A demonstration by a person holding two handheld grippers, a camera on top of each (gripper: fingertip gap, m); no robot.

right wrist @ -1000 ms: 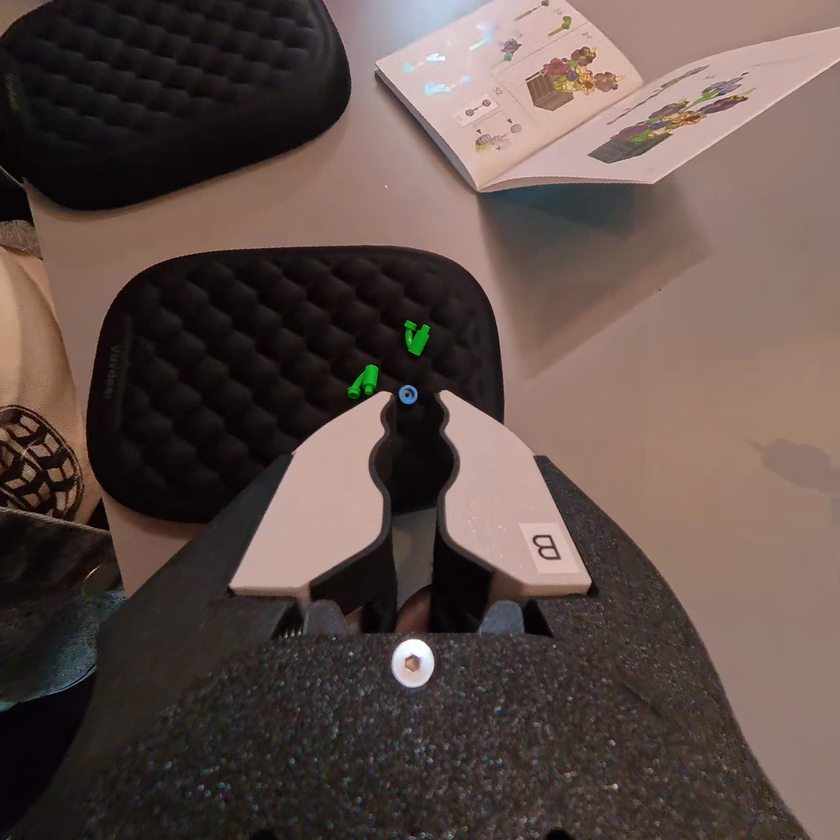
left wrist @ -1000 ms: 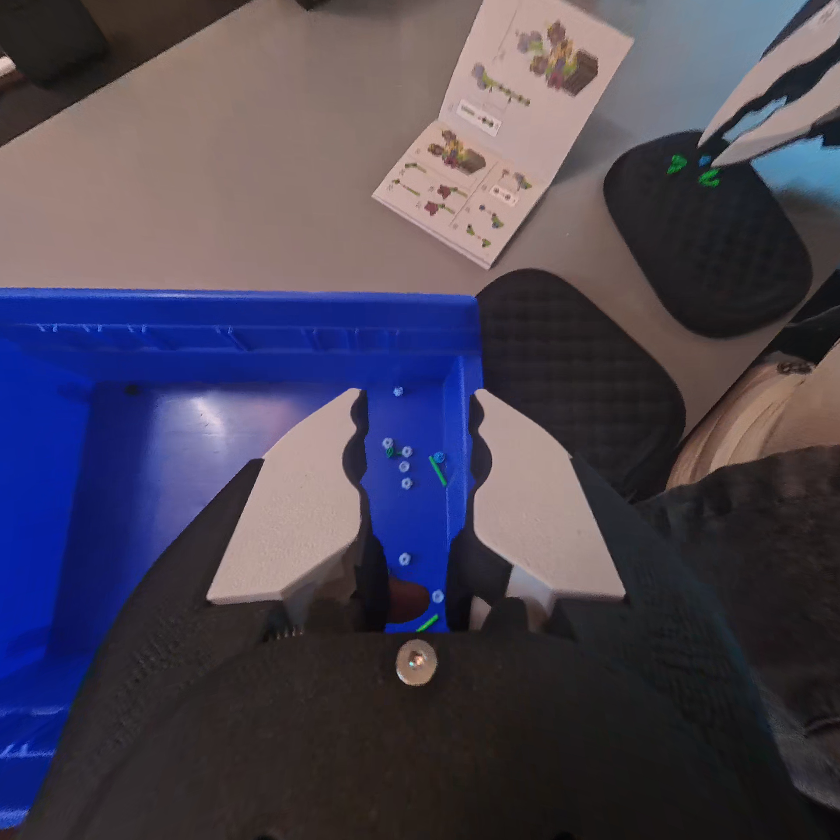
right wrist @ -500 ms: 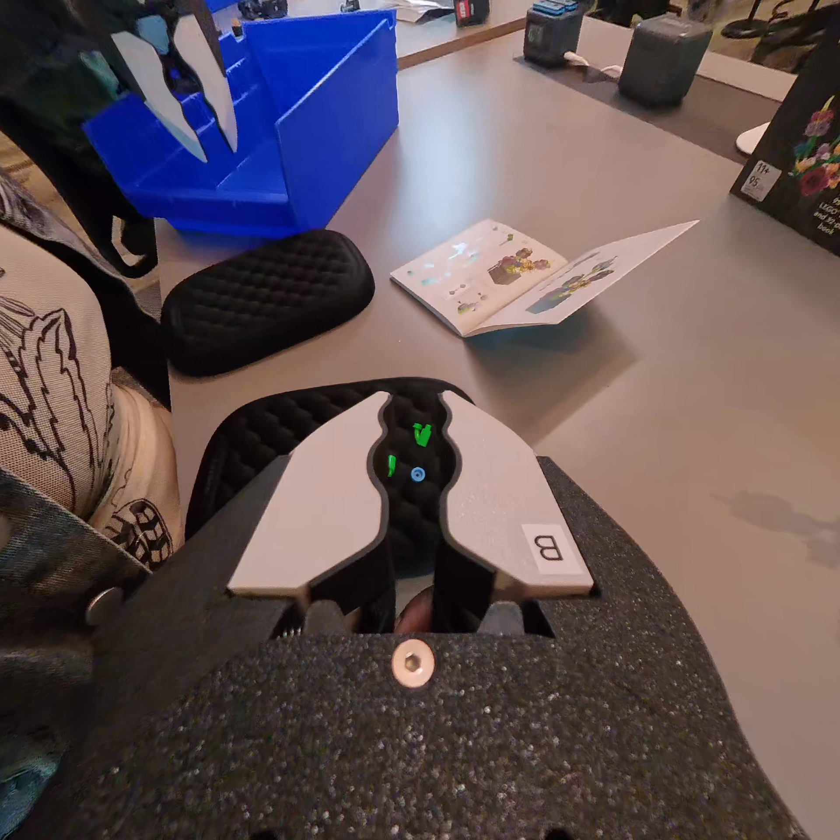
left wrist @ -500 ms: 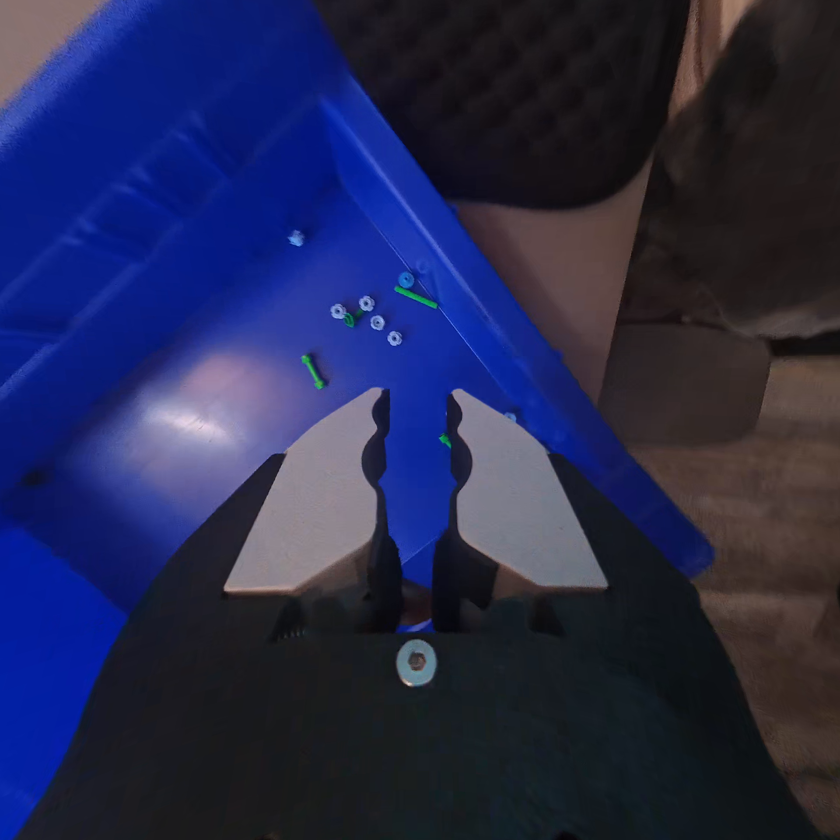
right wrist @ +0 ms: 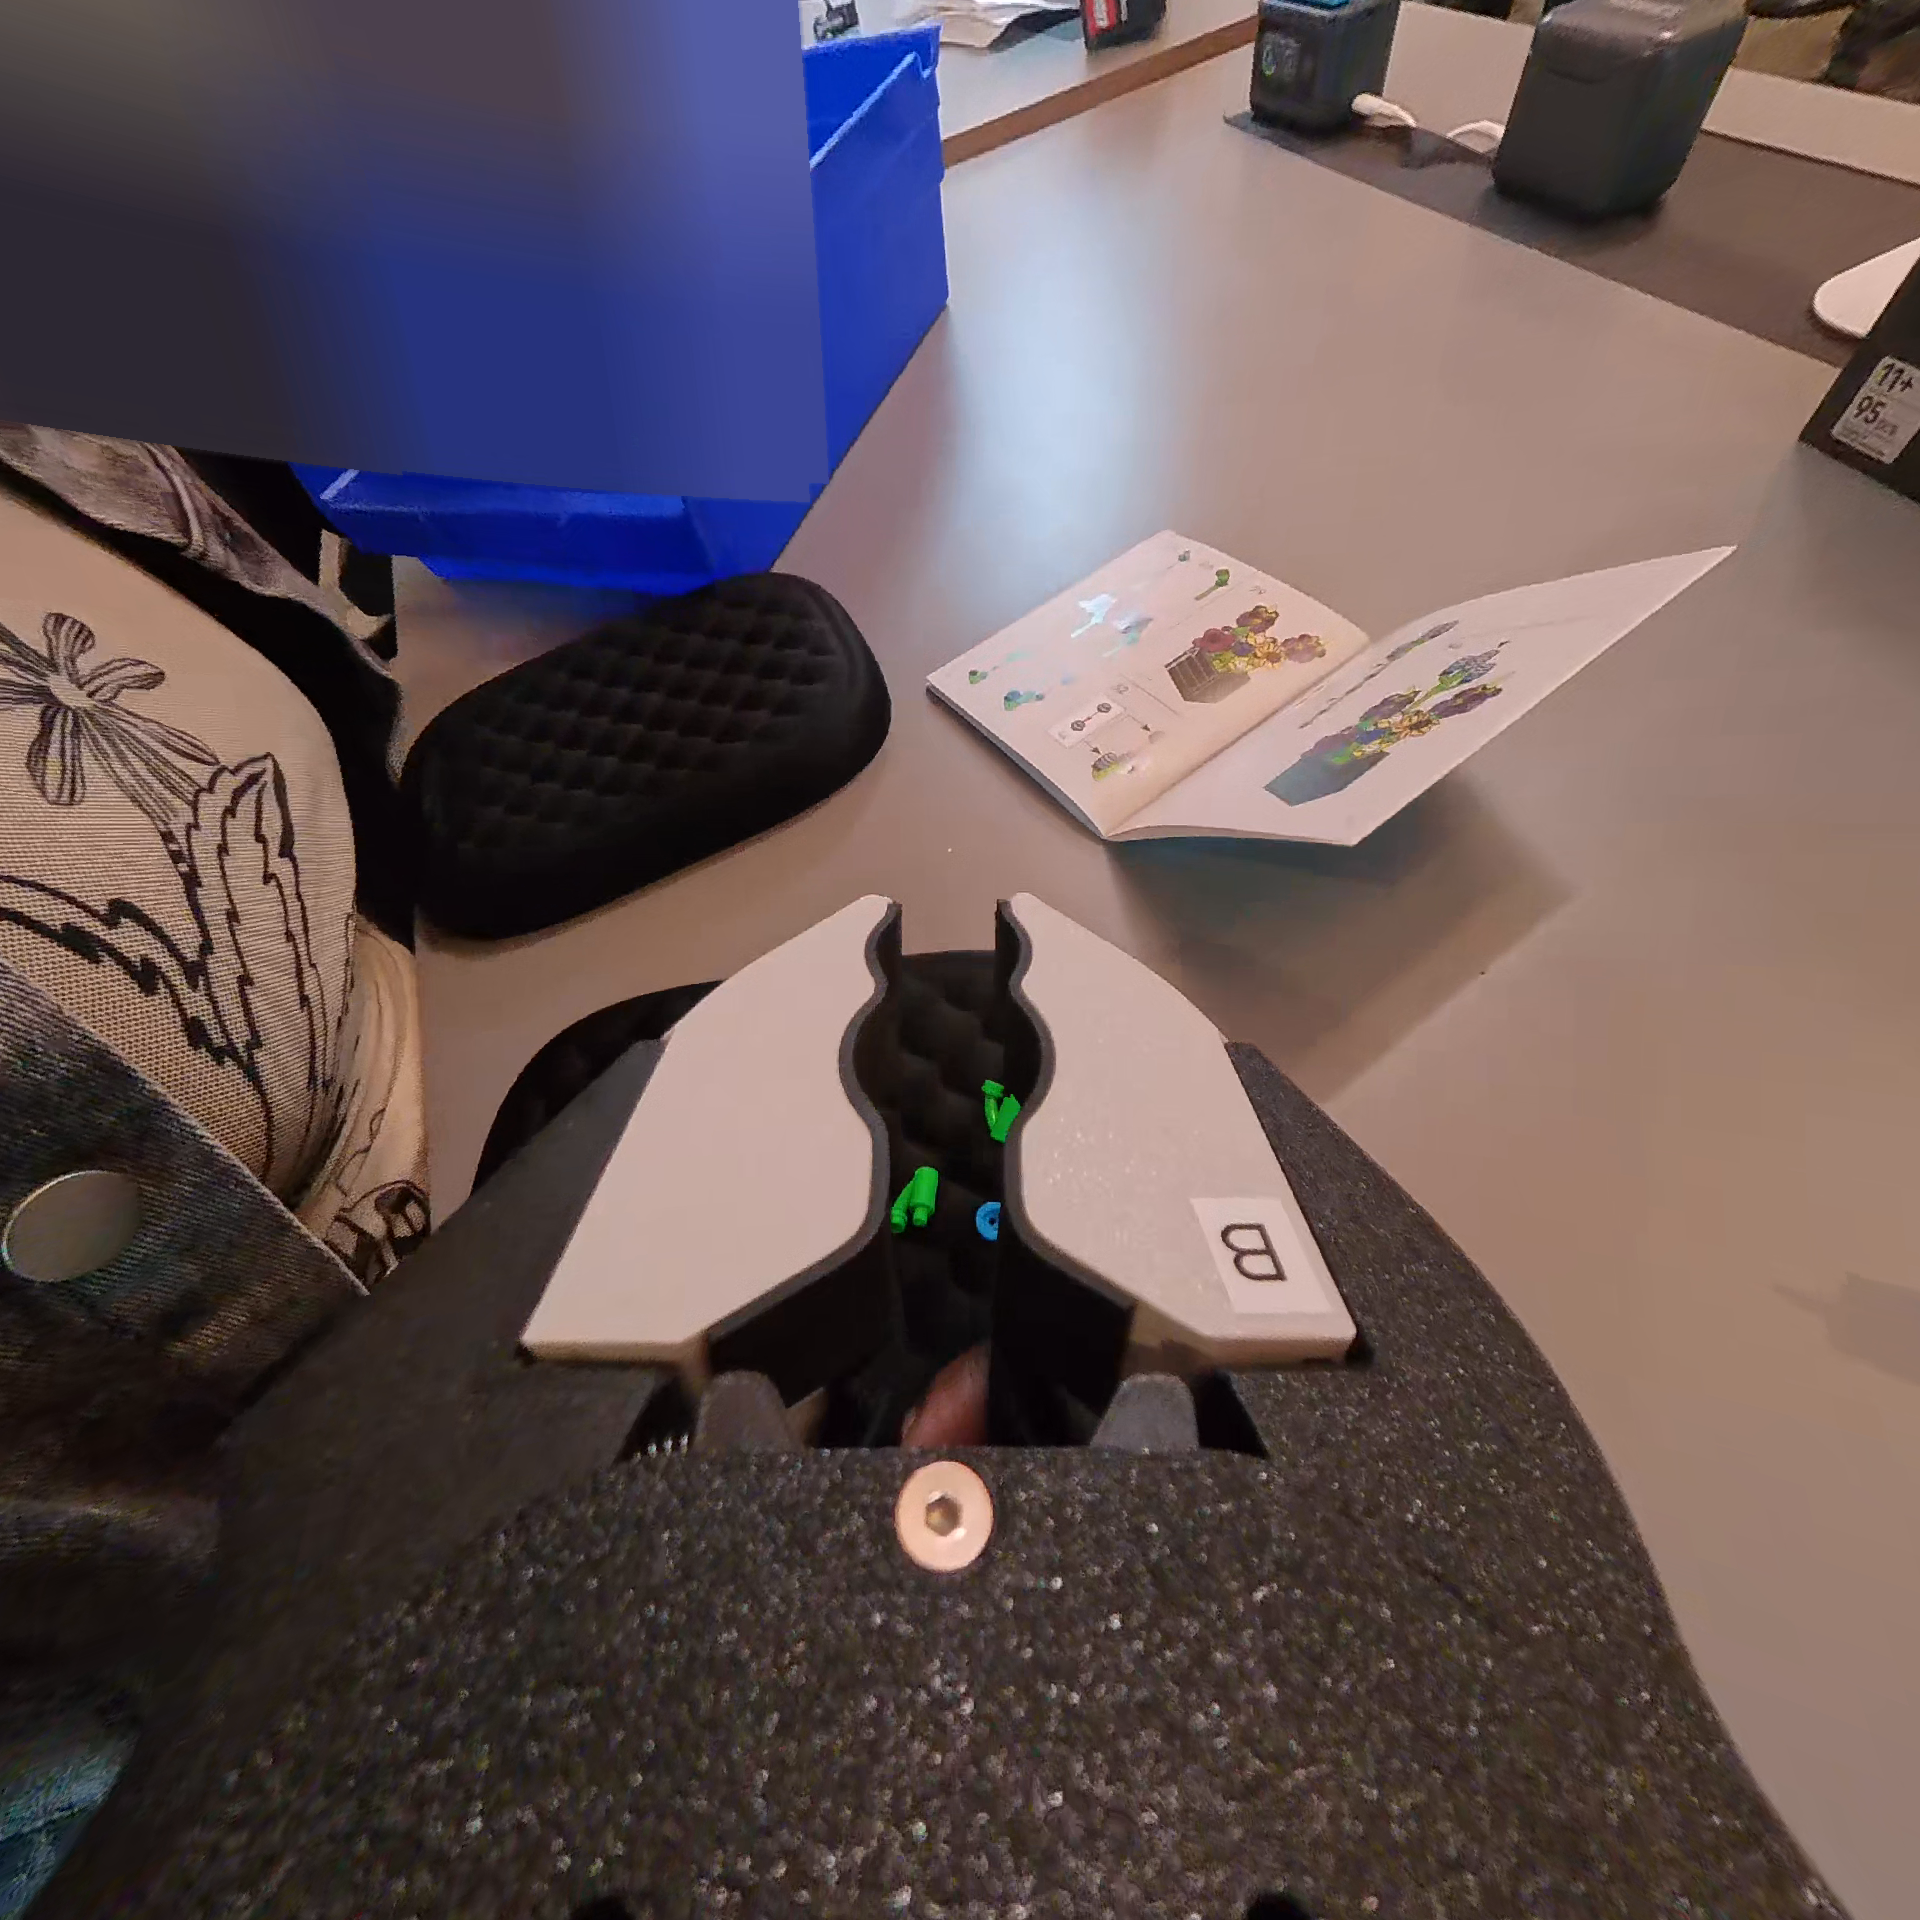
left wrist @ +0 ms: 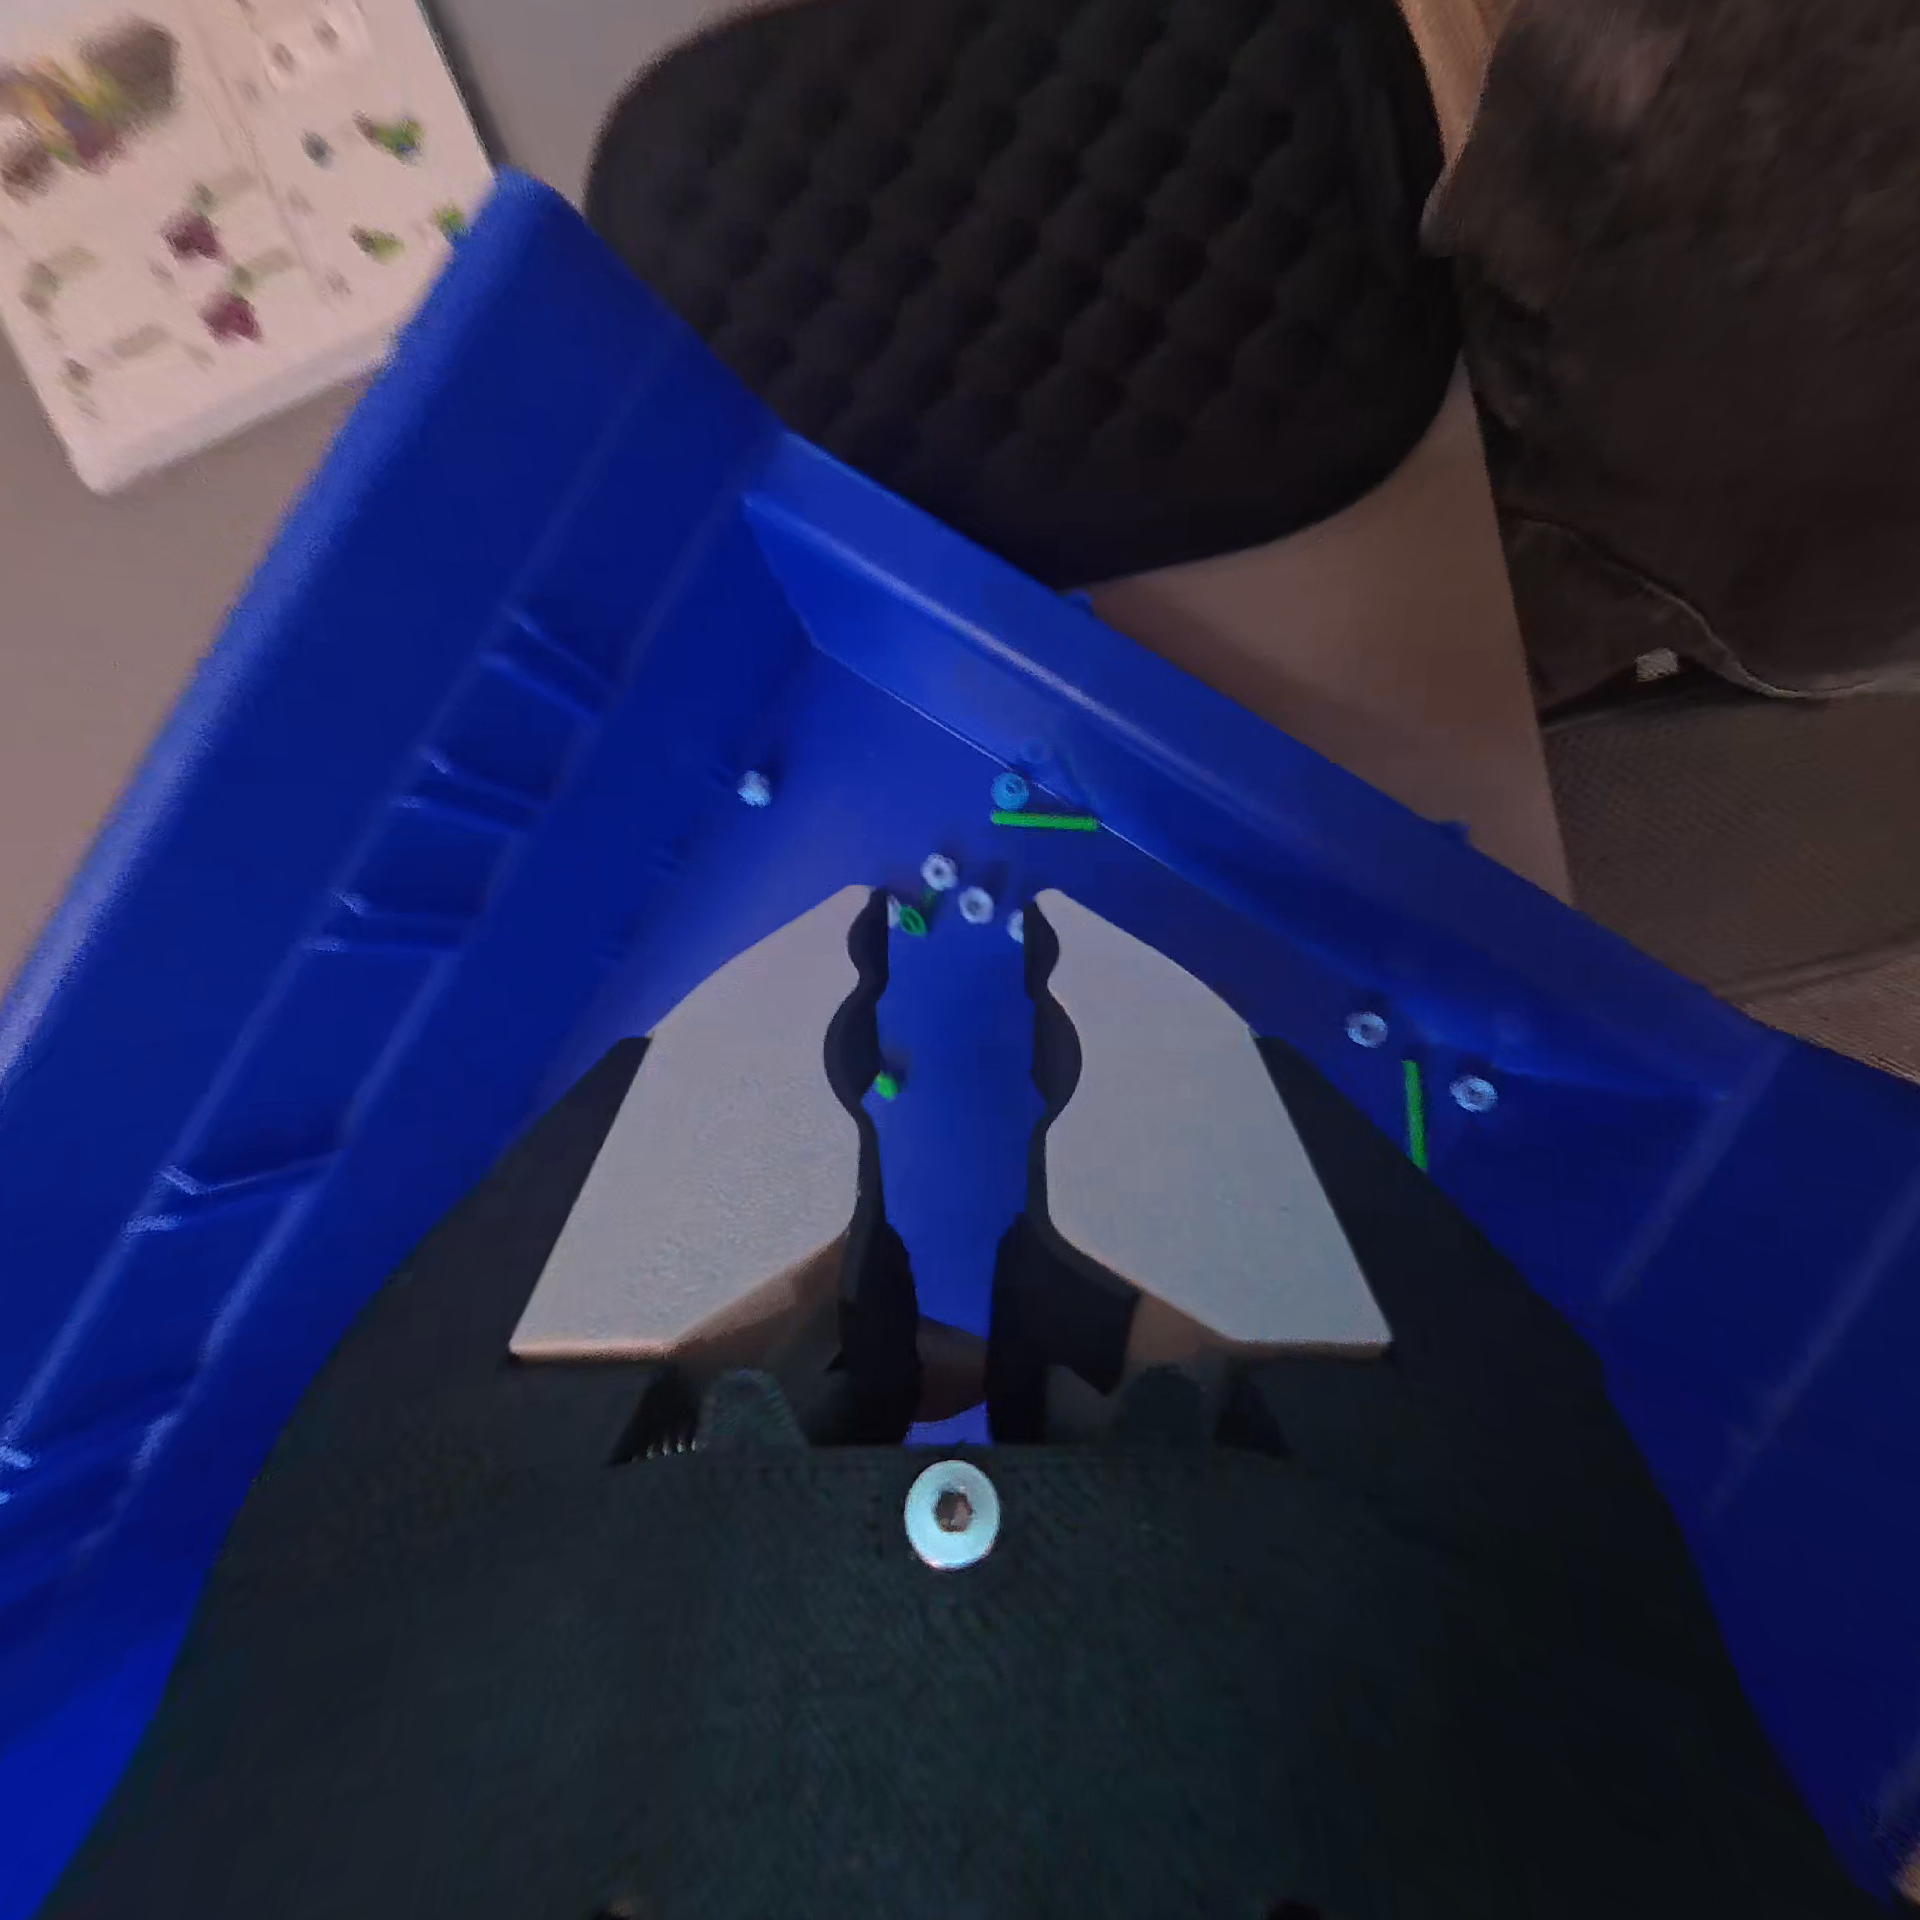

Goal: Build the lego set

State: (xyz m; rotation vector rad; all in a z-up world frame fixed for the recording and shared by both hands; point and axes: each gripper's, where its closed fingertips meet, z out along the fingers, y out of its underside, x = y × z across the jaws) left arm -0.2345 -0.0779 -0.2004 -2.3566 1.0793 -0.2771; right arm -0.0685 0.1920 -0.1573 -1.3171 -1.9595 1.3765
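My left gripper (left wrist: pixel 954 906) is open and empty inside the blue bin (left wrist: pixel 540 665), low over its floor. Small pale round studs (left wrist: pixel 975 904), a green piece (left wrist: pixel 911 920) and a blue stud (left wrist: pixel 1008 792) with a green rod (left wrist: pixel 1043 821) lie just past its fingertips, near the bin's corner. More studs (left wrist: pixel 1365 1029) and another green rod (left wrist: pixel 1413 1112) lie to the right. My right gripper (right wrist: pixel 948 914) is open and empty, held above a black pad (right wrist: pixel 935 1039) bearing two green pieces (right wrist: pixel 914 1197) and a blue stud (right wrist: pixel 987 1220).
An open instruction booklet (right wrist: pixel 1226 686) lies on the grey table (right wrist: pixel 1299 343). A second black pad (right wrist: pixel 644 738) lies beside the blue bin (right wrist: pixel 883 208). A black set box (right wrist: pixel 1870 395) stands at the right edge. A person's patterned sleeve (right wrist: pixel 156 790) is at the left. The left gripper's tips are roughly 35 cm from the right gripper's. From my left tips it is roughly 10 cm to the green rod (left wrist: pixel 1413 1112); from my right, 40 cm.
My left gripper dropped closer to the bin floor toward the cluster of studs, jaws slightly wider. My right gripper pulled back and tilted up from the pad, leaving the pieces lying on it.
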